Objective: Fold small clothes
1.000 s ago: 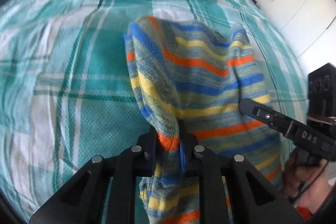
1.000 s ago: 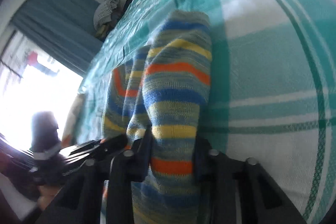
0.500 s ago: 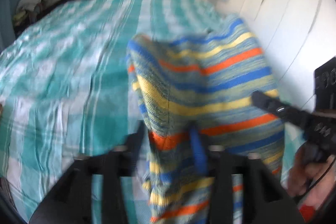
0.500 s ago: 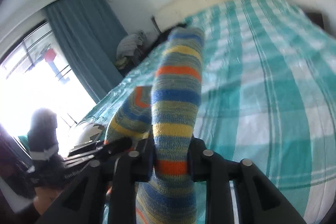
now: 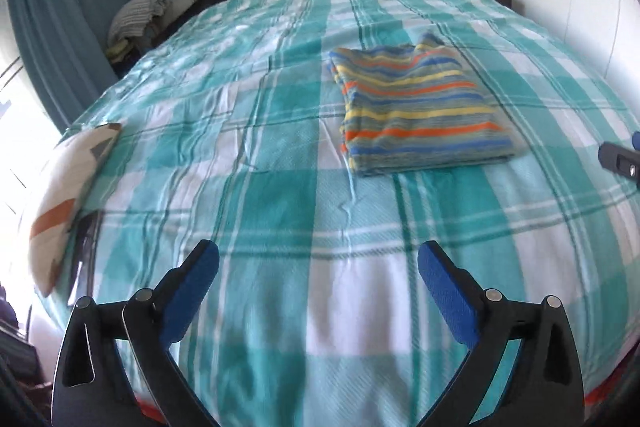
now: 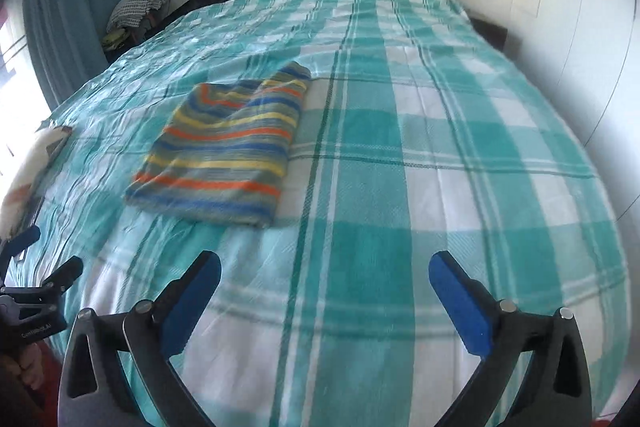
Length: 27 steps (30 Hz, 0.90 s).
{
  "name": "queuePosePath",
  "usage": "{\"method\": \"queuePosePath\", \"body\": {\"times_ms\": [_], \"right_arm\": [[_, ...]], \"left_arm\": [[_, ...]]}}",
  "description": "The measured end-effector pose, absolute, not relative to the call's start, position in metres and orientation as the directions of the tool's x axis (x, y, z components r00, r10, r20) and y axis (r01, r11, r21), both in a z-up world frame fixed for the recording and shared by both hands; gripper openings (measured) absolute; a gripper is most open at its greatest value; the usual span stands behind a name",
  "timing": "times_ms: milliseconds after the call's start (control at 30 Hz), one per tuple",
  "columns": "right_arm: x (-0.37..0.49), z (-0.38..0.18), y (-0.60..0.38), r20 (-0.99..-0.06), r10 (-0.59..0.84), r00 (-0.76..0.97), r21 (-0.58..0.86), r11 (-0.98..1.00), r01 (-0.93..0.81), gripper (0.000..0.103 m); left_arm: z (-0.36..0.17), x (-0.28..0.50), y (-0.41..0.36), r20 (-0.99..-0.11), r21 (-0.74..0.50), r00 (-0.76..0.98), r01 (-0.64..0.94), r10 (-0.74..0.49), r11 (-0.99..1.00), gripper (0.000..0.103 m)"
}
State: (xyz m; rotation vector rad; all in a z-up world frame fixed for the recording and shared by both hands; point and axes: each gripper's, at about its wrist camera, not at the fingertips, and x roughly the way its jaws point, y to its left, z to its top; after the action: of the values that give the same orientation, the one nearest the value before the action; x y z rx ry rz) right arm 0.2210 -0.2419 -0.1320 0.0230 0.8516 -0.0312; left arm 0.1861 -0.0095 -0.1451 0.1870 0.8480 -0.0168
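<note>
Now the bed (image 5: 280, 211) is seen spread with a teal check cover, and the folded striped garment (image 5: 420, 111) is laid flat on it. Left gripper (image 5: 318, 267) and right gripper (image 6: 324, 273) have just been opened wide; nothing is held, both well apart from the garment.

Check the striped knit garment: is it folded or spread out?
Folded. The striped knit garment lies on the checked bedspread as a compact rectangle with stacked layers along its left edge.
</note>
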Motion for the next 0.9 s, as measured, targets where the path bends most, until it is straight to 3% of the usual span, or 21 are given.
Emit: {"method": "queuePosePath", "body": {"times_ms": [100,333,900], "right_arm": [[0.195,-0.113,-0.235,-0.74,-0.037,0.671,-0.021,0.999,0.031,0.103],[0.148,-0.08,-0.213,-0.727,-0.067,0.684,-0.088,0.996,0.004,0.103],[0.115,-0.055,-0.204,-0.744,-0.078,0.664,-0.116,0.993,-0.013,0.103]], "left_arm": [[-0.122,0.174,-0.012,-0.746,0.107,0.663,0.041,0.053,0.993,0.1],[-0.083,0.135,-0.028,-0.706,0.146,0.702,0.023,0.088,0.989,0.1],[-0.072,0.103,-0.031,-0.764,0.113,0.644,0.071,0.041,0.991,0.102]]}}
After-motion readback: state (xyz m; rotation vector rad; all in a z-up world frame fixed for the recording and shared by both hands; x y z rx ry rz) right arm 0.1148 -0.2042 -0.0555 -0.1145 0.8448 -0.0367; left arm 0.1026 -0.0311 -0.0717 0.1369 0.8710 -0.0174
